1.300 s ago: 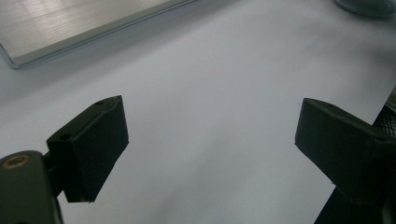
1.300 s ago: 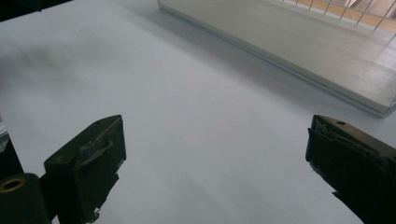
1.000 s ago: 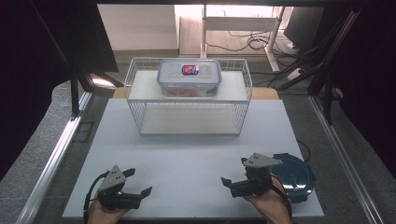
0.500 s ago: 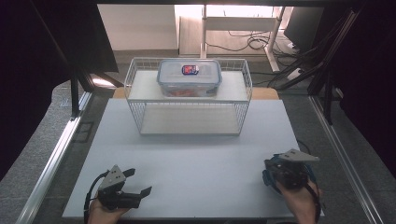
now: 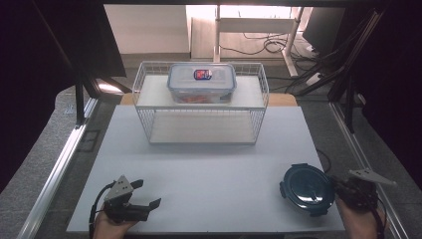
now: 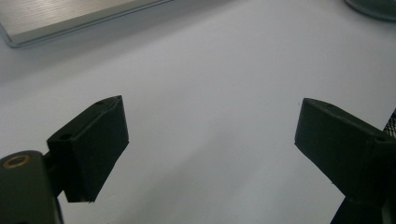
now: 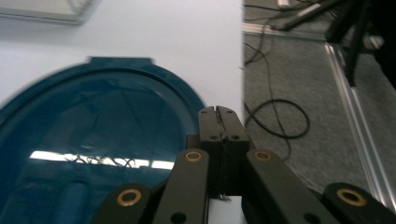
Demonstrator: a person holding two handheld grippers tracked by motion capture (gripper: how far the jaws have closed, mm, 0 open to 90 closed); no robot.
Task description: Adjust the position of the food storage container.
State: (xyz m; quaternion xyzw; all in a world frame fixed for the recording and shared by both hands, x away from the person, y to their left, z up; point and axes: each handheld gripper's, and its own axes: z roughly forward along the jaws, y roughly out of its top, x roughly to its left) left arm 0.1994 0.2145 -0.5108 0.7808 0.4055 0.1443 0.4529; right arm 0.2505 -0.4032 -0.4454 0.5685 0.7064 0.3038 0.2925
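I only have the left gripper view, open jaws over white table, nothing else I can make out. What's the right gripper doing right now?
Observer: The right gripper sits by the right edge of the table, jaws pressed shut.
Operator: Anything near it?
Observer: A round dark blue lid lies flat on the table, right beside those jaws.
Operator: And farther back?
Observer: A white wire rack stands at the far side, with a clear lidded container on its top shelf.
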